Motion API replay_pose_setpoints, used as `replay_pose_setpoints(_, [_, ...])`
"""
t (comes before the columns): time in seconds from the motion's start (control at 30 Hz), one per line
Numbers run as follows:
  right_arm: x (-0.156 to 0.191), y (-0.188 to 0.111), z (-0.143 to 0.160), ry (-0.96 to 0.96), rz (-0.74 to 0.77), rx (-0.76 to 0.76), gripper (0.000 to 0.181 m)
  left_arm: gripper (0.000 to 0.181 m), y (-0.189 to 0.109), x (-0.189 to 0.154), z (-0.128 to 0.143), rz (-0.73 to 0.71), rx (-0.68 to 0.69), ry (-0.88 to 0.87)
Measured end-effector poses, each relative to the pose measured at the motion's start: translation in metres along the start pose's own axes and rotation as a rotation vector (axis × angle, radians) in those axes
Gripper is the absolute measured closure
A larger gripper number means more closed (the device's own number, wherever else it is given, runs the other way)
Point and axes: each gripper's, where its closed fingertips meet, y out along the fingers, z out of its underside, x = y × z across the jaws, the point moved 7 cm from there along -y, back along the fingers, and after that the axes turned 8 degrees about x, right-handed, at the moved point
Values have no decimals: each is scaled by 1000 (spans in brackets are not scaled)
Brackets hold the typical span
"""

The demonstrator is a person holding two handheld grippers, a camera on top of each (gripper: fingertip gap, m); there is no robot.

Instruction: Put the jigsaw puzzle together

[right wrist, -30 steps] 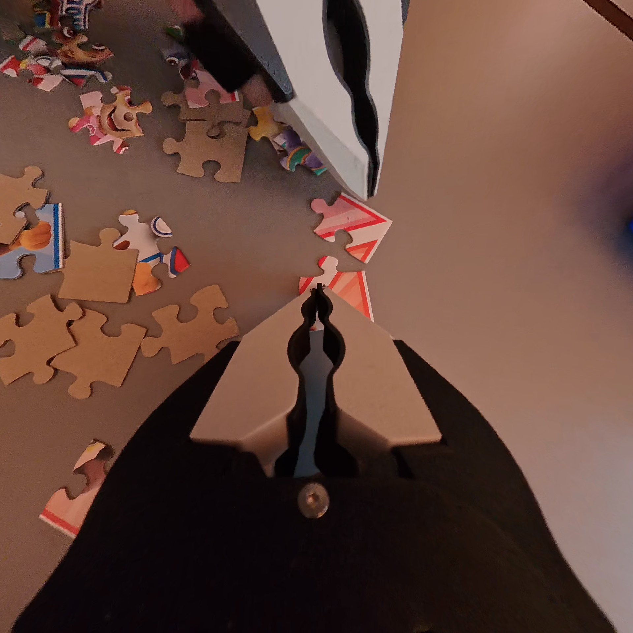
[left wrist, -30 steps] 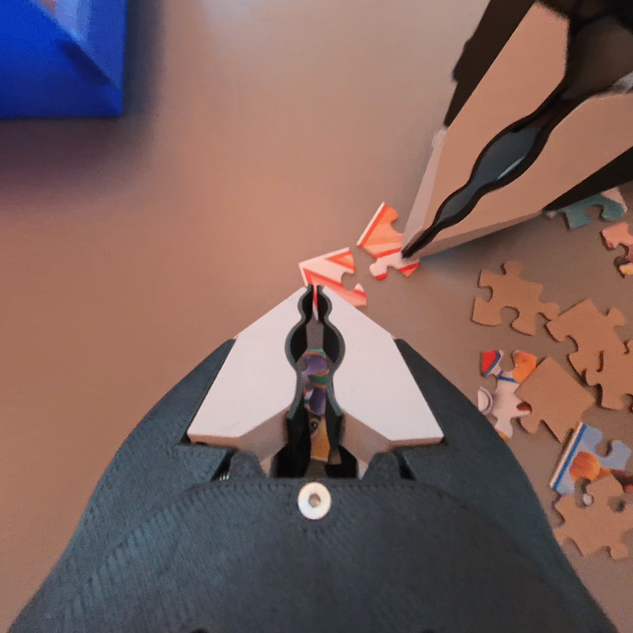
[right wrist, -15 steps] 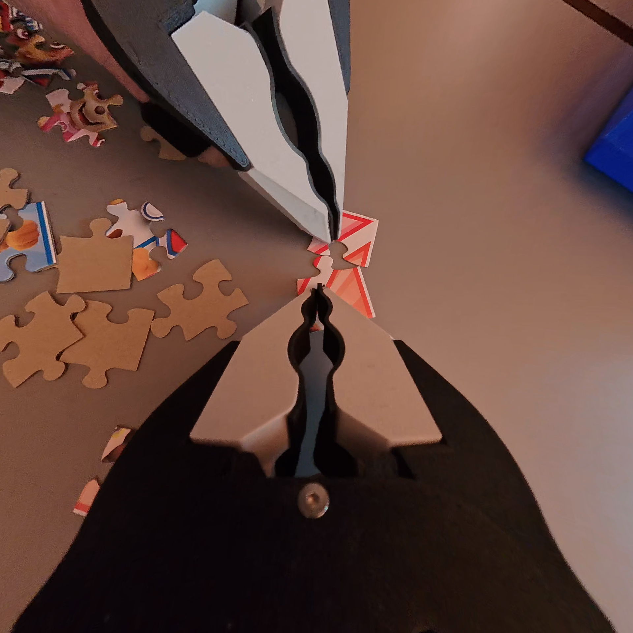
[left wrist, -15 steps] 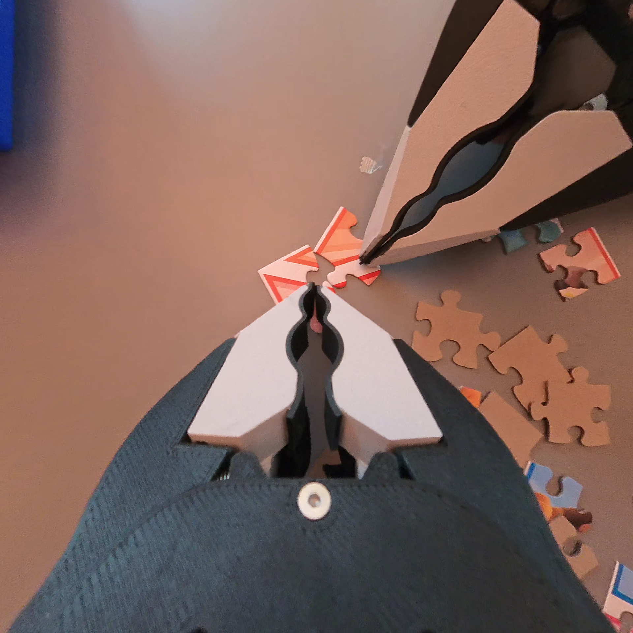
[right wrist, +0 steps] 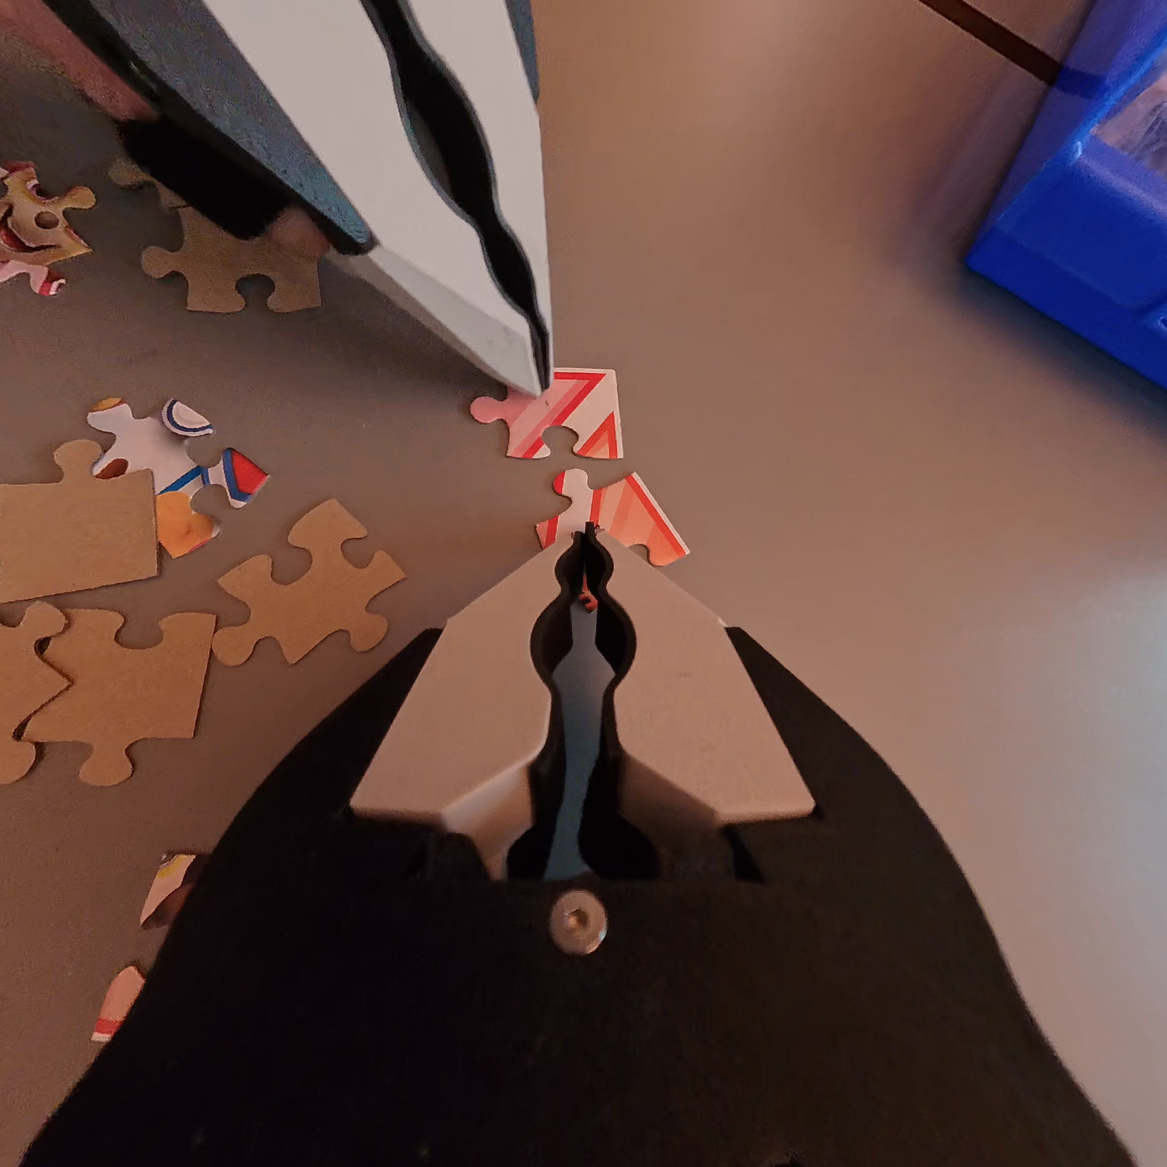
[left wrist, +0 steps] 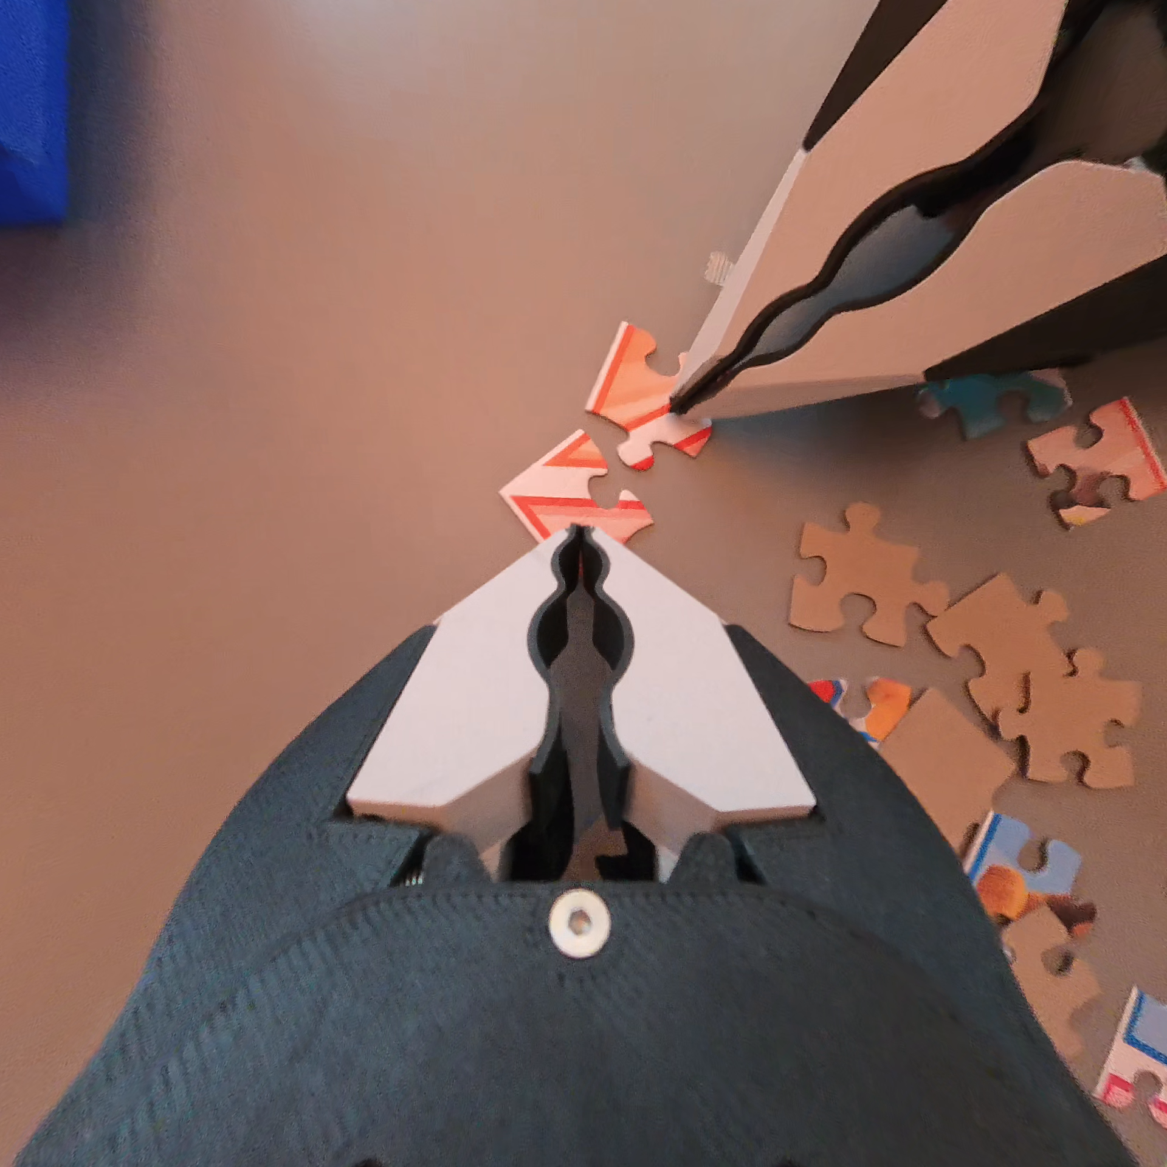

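- Left hand-held gripper (left wrist: 578, 532): dark ribbed printed body, pale flat wedge fingers with wavy black inner edges. Tips pressed together, pinching the near edge of a red-striped corner piece (left wrist: 562, 489).
- That corner piece: glossy card, white with red and orange chevron bands, 1 round socket cut into its far side. It lies flat on the bench (left wrist: 316, 379).
- Right hand-held gripper (right wrist: 584, 530): black body, same pale wedge fingers. Tips closed on the edge of a second striped piece (right wrist: 622, 514).
- Second striped piece: orange and red diagonal bands, white round knob pointing at the first piece's socket. The 2 pieces sit just beside each other, knob and socket apart, not locked.
- Bench: smooth matte brown surface, soft glare on one side.
- Loose pieces (right wrist: 312, 584) scattered to one side: several face-down, showing plain brown cardboard backs with knobs and sockets; a few face-up with glossy cartoon print in blue, orange and white (right wrist: 180, 470).
- Blue plastic box (right wrist: 1086, 208), hard-edged and shiny, well apart from the puzzle pieces at the bench's far side.
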Motion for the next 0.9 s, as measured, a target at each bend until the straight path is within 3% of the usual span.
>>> replay_pose_setpoints(0.37, [2,0,-1,-2,1,0,181,181,8,-8,-5,36,-57,-28])
replay_pose_setpoints(0.57, [13,-2,-3,10,-185,3,181,181,8,-8,-4,39,-73,-42])
replay_pose_setpoints(0.7, [1,-3,-2,5,-113,21,147,181,9,-7,-3,53,-83,-53])
replay_pose_setpoints(0.8, [-2,-1,-4,-21,-115,32,135,181,9,-7,-4,56,-83,-51])
replay_pose_setpoints(0.9, [0,1,-7,-25,-193,59,144,181,9,-6,-3,63,-88,-55])
